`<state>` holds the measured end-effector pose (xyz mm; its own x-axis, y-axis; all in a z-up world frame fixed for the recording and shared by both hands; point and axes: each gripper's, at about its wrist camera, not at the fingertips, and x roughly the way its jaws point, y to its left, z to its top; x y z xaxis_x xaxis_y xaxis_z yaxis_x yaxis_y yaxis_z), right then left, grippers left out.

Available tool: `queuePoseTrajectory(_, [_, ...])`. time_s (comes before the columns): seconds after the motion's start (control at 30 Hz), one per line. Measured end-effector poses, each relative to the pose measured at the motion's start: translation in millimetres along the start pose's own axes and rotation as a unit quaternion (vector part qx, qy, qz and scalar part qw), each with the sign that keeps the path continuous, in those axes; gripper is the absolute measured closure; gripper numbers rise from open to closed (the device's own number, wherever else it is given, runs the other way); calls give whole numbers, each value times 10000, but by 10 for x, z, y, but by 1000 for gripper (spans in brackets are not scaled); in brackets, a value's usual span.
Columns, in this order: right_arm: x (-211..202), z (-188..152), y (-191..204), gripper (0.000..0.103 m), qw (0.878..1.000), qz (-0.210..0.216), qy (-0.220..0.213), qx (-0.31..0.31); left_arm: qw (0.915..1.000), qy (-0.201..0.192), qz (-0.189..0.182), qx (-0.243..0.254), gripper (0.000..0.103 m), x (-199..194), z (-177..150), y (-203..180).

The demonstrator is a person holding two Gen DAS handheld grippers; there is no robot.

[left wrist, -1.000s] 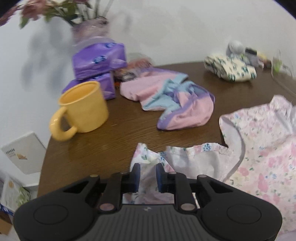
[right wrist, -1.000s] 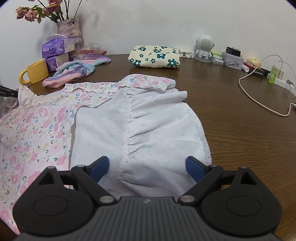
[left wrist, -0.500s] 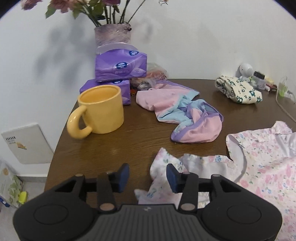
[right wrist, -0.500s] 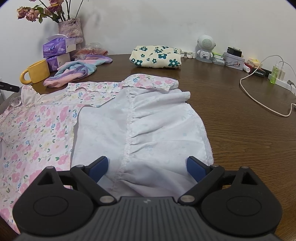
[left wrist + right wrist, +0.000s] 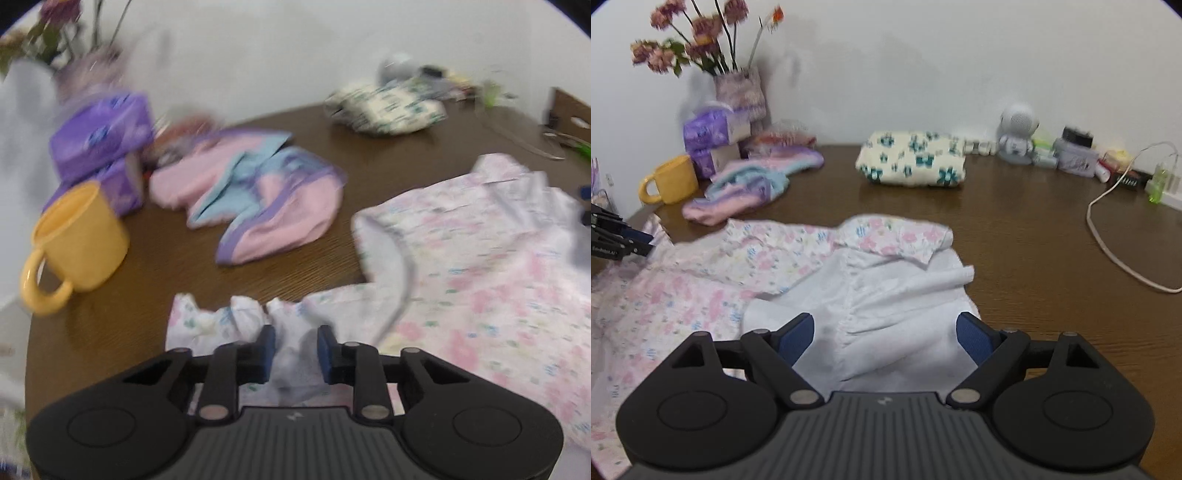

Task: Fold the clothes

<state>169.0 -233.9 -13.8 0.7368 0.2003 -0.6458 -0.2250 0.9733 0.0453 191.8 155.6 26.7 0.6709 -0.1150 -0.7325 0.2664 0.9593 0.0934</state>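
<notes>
My left claw (image 5: 293, 345) has its jaws a little apart around the ruffled sleeve (image 5: 236, 317) of the floral dress (image 5: 480, 266), the cloth between them; whether they pinch it, I cannot tell. The dress lies spread on the brown table (image 5: 1015, 236), near the yellow mug (image 5: 79, 236). My right claw (image 5: 884, 334) is wide open over the dress's white lining (image 5: 894, 295), grasping nothing.

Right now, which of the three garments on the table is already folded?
The cream one with teal flowers, a neat bundle near the wall; the pink-blue one lies crumpled, the floral dress spread.
</notes>
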Motion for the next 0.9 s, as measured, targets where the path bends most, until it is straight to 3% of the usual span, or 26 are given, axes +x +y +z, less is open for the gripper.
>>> queuePoseTrajectory(0.1, [151, -63, -34, 21, 9997, -48, 227, 76, 9994, 186, 228, -163, 79, 127, 18, 11])
queuePoseTrajectory(0.37, [125, -334, -1, 18, 9990, -317, 307, 120, 9982, 155, 582, 62, 77, -25, -103, 5])
queuePoseTrajectory(0.6, [-41, -339, -30, 18, 9994, -135, 141, 293, 9985, -327, 426, -94, 56, -415, -113, 21])
queuePoseTrajectory(0.67, [-100, -345, -35, 18, 9995, -94, 92, 295, 9979, -470, 428, -123, 54, -587, -130, 25])
queuePoseTrajectory(0.73, [-148, -360, -40, 18, 9996, -77, 61, 264, 9985, -357, 397, -117, 54, -692, -213, 20])
queuePoseTrajectory(0.83, [-123, -380, -89, 18, 9995, -69, 92, 308, 9999, -24, 158, -62, 63, -754, -393, -25])
queuePoseTrajectory(0.9, [-89, -392, -101, 19, 9994, -56, 131, 311, 9996, 274, 83, 57, 91, -776, -522, -100])
